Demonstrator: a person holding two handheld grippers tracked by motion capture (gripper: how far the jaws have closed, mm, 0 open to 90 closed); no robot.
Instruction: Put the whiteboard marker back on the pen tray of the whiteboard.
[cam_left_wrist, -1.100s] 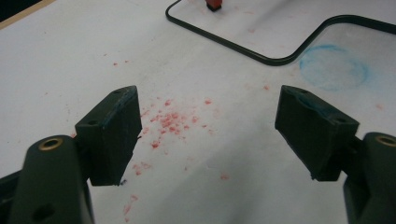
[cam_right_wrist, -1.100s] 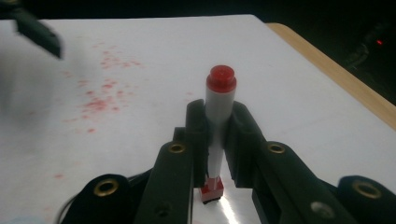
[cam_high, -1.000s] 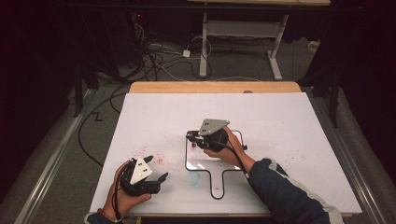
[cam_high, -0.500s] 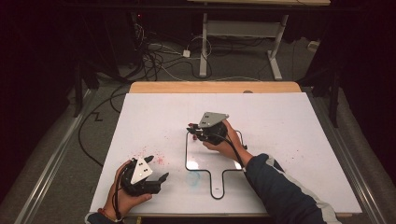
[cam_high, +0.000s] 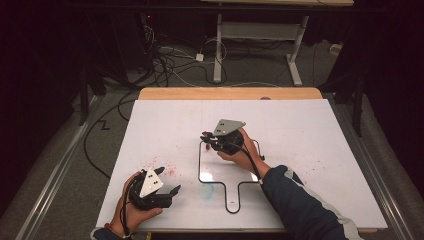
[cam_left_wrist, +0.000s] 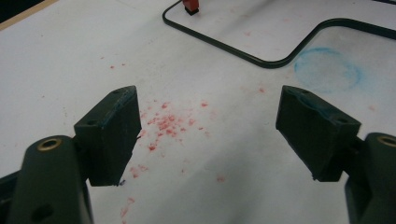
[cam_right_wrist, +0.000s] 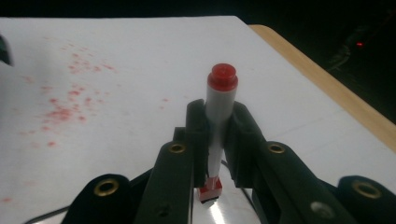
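Your right claw (cam_high: 206, 138) is squeezed tight on a red marker (cam_right_wrist: 219, 119). The marker stands almost straight up between the jaws, with its round red end on top and its red tip down on the white surface (cam_high: 300, 130). The tip sits on the top left corner of a black line (cam_high: 199, 165) drawn like a box with a little loop at the bottom. Your left claw (cam_left_wrist: 208, 135) has its jaws wide apart and holds nothing. It is near the front left edge, above some red specks (cam_left_wrist: 163, 123). A round blue smudge (cam_left_wrist: 329, 70) lies beside the black line.
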